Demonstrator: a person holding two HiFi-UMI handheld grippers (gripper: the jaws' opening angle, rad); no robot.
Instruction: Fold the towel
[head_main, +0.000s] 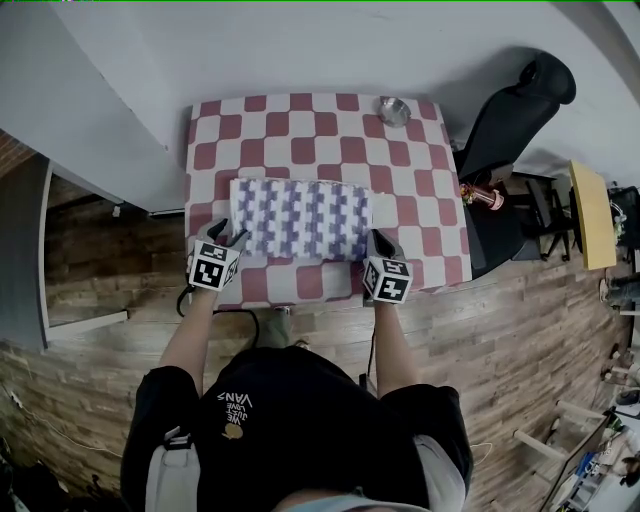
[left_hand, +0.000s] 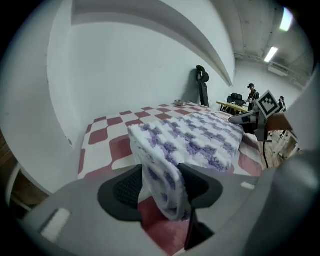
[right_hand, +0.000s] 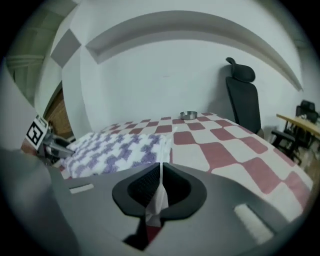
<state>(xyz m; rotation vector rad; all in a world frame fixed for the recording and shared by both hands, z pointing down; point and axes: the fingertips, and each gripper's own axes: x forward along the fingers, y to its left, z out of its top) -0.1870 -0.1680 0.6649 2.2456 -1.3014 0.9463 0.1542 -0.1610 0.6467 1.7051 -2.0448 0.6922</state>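
The left gripper (head_main: 226, 237) sits at the near left corner of the towel (head_main: 300, 218), fingers wide apart. The head view shows no more than that. The left gripper view shows the towel (left_hand: 200, 137) corner hanging down between the pads: it lies against the right pad, and a gap shows at the left pad, so nothing is clamped.

From those fingers the towel lies flat across the checked table (head_main: 300, 130) to the right gripper (head_main: 380, 240) at the near right corner. From above, the marker cube covers the pinch. The right gripper view shows the fingers closed tight on a thin edge of towel (right_hand: 110, 150), with a bit of cloth poking out below them.

Beyond the right fingers a bowl (right_hand: 188, 115) stands near the table's far edge, and a chair (right_hand: 242, 100) stands past it to the right. Only the left gripper view shows a person (left_hand: 251, 95) far behind the right gripper (left_hand: 236, 120).
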